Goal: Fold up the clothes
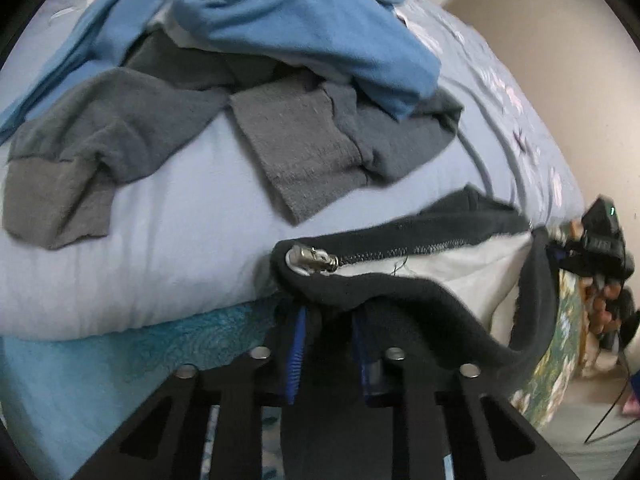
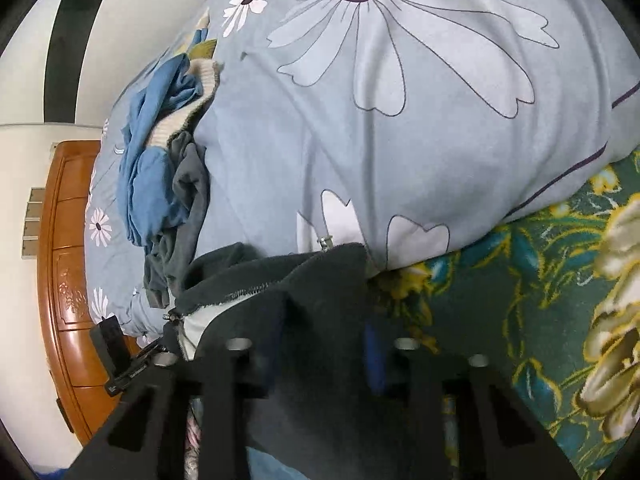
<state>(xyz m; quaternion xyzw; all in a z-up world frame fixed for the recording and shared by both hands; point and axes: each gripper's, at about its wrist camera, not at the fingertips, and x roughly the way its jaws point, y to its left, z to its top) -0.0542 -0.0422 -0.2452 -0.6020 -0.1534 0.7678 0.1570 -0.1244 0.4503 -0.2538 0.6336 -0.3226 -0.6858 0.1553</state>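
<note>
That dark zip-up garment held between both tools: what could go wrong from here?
1. The dark garment hangs bunched over the bed edge between the left gripper and the right gripper; a thin pinch might slip.
2. Its metal zipper pull sits right by the left jaws and could snag.
3. The grey clothes lie close behind and might get dragged along.

Dark charcoal zip garment [image 1: 420, 296] with white lining and silver zipper pull [image 1: 310, 260]; grey [image 1: 304, 148] and blue [image 1: 304, 20] clothes on pale blue quilt [image 2: 360, 128] printed with white, purple-centred flowers; green-and-yellow floral blanket [image 2: 520, 300].
</note>
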